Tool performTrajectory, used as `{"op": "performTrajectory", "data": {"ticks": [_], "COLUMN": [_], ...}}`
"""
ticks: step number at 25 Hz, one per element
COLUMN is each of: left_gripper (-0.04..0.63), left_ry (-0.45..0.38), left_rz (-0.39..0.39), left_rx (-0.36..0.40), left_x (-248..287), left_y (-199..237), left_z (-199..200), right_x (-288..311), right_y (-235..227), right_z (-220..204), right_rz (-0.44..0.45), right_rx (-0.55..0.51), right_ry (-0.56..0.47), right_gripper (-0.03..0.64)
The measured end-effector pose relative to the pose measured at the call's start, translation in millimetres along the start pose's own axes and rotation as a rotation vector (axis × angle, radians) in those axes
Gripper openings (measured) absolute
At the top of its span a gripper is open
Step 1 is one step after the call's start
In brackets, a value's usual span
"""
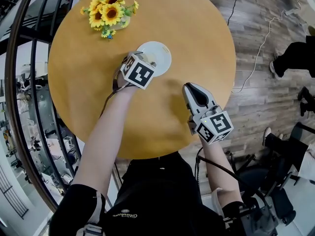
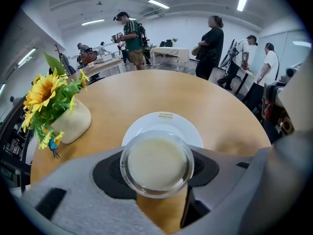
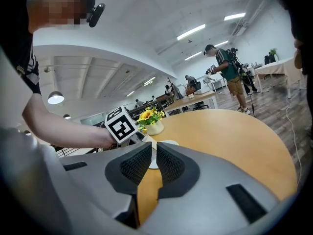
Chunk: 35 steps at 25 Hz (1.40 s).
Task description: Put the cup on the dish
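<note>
We see one round table (image 1: 197,43) with a smooth, matte, honey-coloured wood top. On it lies one dish (image 2: 164,124): a flat, glossy white saucer with a small gold mark on its far rim, just off the table's centre toward 1 o'clock in the head view.

There is one cup (image 2: 156,158), a round tumbler with a clear wall and a thick see-through rim, filled with a pale cream liquid. The left gripper (image 2: 157,170) pinches it, one ribbed black pad on either side, at 9 and 3 o'clock of the cup. In the left gripper view the cup covers the dish's near rim at 6 o'clock. We cannot tell whether its base touches the dish.

The right gripper (image 3: 152,153) hangs over the table at about 4 o'clock, well apart from the dish. Its grey shells are smooth and its dark pads have a fine grid texture. The pads are drawn together to a thin slit with nothing between them.

Each of the two grippers carries one white cube with black square markers.

At 11 o'clock near the table's edge stands one squat, rounded cream vase (image 2: 73,124). It holds a bunch of yellow sunflowers (image 2: 46,94) with green leaves.

Beyond the table at 3 o'clock we see a grey-brown plank floor (image 1: 266,28), and at 9 o'clock a curved black railing (image 1: 19,58).
</note>
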State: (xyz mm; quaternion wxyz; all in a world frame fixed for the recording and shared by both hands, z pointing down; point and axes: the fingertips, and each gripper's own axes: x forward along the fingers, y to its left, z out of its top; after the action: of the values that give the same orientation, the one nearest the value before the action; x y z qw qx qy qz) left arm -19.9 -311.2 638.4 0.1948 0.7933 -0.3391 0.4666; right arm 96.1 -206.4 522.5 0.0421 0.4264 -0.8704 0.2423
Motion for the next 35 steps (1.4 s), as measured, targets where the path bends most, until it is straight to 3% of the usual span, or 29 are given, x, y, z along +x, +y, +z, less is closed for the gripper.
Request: {"op": "performTrajectory", "data": {"ticks": [10,23,35], "left_gripper": [0.259,0.259,0.259], "left_ry": [0.016,0.028,-0.002], "left_rz": [0.034,0.029,0.014], "left_rx": [0.068,0.101,0.062], "left_x": [4,10,15], "left_y": [0,1,1], "left_z": [4,10,16], "right_x": [0,1,-2], "right_y": [-4,-8,-12], "right_z": [0,-1,-4], "right_rz": [-0.009,-0.01,-0.012], "right_rx": [0.008,0.01,0.008], "right_ry": [-0.003,0.001,0.008], "right_gripper": [0.031,0.031,0.031]}}
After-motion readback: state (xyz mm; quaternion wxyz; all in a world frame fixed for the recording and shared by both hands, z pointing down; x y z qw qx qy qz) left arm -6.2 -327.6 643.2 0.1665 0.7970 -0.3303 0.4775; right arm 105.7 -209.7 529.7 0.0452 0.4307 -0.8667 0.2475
